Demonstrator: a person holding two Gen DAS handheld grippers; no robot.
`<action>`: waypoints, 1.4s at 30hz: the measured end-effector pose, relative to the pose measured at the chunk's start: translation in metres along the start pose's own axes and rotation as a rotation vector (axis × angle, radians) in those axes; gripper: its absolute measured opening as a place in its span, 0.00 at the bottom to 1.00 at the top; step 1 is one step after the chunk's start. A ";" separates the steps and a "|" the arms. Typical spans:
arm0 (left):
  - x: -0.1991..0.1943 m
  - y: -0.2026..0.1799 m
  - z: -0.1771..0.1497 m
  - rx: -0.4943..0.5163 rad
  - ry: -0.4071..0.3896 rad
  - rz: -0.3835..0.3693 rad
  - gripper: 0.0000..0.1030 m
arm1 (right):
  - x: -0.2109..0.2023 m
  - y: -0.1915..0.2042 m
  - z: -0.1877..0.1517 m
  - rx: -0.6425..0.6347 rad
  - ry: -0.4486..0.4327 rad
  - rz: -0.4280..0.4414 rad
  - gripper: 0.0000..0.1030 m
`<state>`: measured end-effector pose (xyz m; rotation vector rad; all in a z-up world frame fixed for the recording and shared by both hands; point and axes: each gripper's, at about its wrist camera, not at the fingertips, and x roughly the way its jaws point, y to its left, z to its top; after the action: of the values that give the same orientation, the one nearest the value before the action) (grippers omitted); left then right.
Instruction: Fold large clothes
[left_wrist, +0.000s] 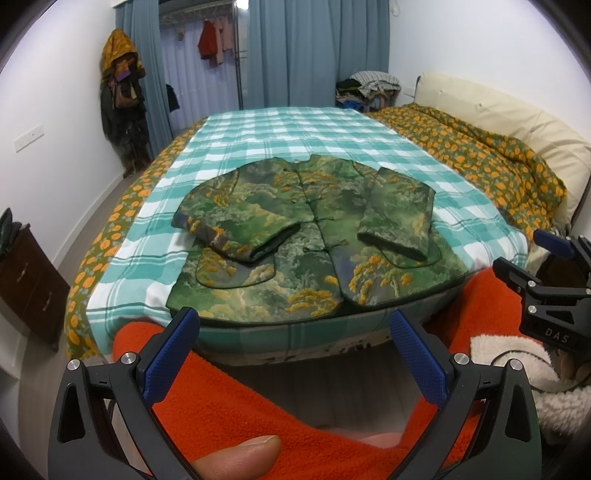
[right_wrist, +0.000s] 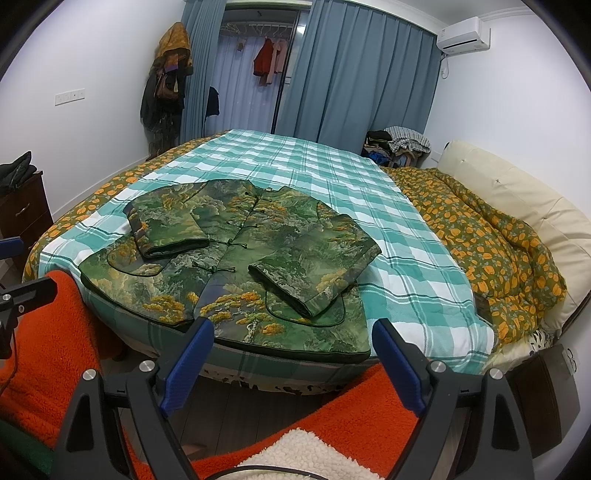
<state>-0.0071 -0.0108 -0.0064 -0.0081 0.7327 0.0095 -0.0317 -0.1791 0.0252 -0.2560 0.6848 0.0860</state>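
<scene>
Left wrist view: your left tool is spread wide, gripping nothing, short of the bed edge. The green-and-gold landscape-print padded jacket lies flat on the teal checked bedsheet, both sleeves folded in. Looks quilted, thick, soft; prob. bulky, not slippery.

Right wrist view: right tool also released, empty. Suggest pinching the bound hem at both corners.

The green padded jacket with orange tree print hides its own back and the checked sheet beneath it. The dark wooden drawer cabinet is cut by the left wrist view's left edge. The hanging red garments are too small to identify.
</scene>
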 end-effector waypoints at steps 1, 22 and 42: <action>0.000 0.000 0.000 0.000 0.000 0.000 1.00 | 0.000 0.000 0.000 0.000 0.001 0.000 0.87; 0.001 0.000 -0.007 0.005 0.004 0.002 1.00 | 0.003 0.005 -0.007 -0.005 0.007 0.004 0.87; 0.010 0.005 -0.001 0.036 0.010 0.035 1.00 | 0.171 -0.009 0.016 -0.297 0.201 0.202 0.87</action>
<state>0.0000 -0.0053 -0.0136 0.0395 0.7431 0.0295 0.1117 -0.1846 -0.0693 -0.4844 0.8976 0.3603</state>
